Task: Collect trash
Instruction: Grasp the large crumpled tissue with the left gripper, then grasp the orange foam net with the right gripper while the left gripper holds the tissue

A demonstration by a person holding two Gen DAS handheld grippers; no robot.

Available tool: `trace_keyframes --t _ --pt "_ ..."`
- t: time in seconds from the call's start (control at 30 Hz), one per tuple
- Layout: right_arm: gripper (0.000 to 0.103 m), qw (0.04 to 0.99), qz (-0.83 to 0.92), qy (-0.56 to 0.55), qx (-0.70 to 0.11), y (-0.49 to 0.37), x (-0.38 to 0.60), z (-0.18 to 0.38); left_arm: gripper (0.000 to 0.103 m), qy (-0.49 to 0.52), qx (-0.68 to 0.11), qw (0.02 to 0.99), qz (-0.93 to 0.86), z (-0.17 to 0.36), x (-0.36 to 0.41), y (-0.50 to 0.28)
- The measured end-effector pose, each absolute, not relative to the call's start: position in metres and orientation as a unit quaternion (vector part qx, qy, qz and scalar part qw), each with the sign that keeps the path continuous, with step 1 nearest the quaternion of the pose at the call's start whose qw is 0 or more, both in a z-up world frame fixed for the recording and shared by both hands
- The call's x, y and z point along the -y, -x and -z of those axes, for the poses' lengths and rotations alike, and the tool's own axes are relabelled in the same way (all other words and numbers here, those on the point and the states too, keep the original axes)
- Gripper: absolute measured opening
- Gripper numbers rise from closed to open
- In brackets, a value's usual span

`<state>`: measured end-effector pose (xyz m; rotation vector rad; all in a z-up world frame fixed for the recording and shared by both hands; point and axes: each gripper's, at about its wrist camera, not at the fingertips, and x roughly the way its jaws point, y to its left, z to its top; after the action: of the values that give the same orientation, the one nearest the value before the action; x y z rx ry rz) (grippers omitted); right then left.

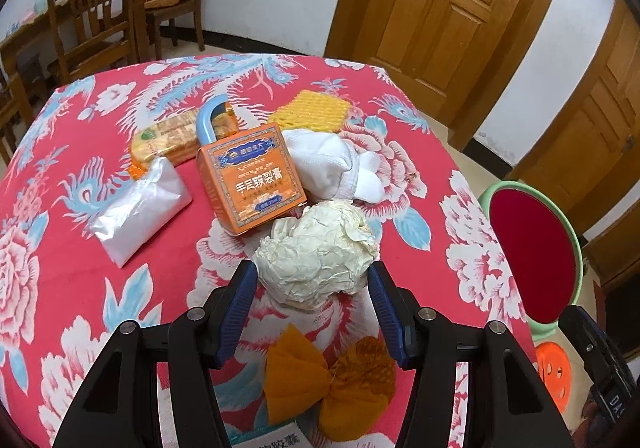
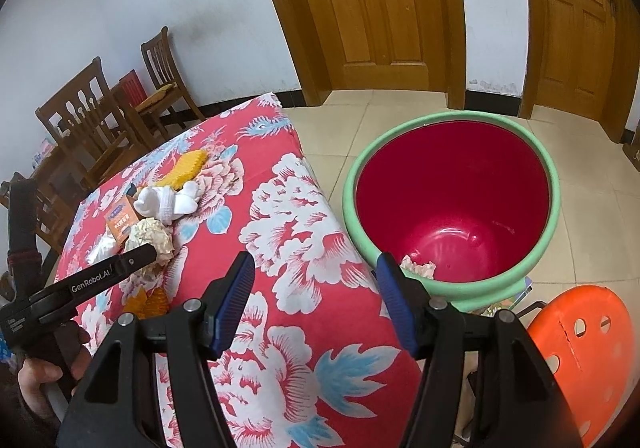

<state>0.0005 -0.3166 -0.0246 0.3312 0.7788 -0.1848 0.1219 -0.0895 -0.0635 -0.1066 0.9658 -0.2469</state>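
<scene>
Now the left gripper [image 1: 312, 280] hangs over the table's red peony-print cloth [image 1: 60, 280], its ribbed blue pads set either side of a crumpled ball of cream paper [image 1: 316, 252]; the jaws stand partly open, and I cannot tell whether the pads press the ball. Nearer the camera a puckered orange paper wrapper [image 1: 328, 384] lies flat. Beyond the ball stand a glossy orange carton [image 1: 252, 178], a balled white sock [image 1: 340, 164], a waffled yellow sponge cloth [image 1: 310, 112], a shiny biscuit packet [image 1: 176, 136] and a frosted plastic bag [image 1: 140, 208].

The right gripper [image 2: 316, 288] is about half open with nothing between its pads, over the cloth's edge beside the bucket [image 2: 552, 184]: smooth red plastic inside, mint-green rolled rim. A crumpled pale scrap [image 2: 418, 266] lies in the bucket by the near wall. A perforated orange plastic stool [image 2: 580, 352] stands just beside it.
</scene>
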Motion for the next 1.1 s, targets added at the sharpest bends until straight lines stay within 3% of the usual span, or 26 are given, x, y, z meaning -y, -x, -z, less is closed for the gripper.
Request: trace_keyframes --t 0.27,1.1 --pt "0.064 0.907 0.087 -0.160 -0.381 -0.003 0.315 0.027 0.051 0.051 -0.455 0.880 0.123 0.065 0.087 -0.121" --pt "0.064 0.911 0.017 -0.137 -0.389 -0.008 0.251 0.019 0.050 0.081 -0.413 0.903 0.093 0.027 0.025 -0.079"
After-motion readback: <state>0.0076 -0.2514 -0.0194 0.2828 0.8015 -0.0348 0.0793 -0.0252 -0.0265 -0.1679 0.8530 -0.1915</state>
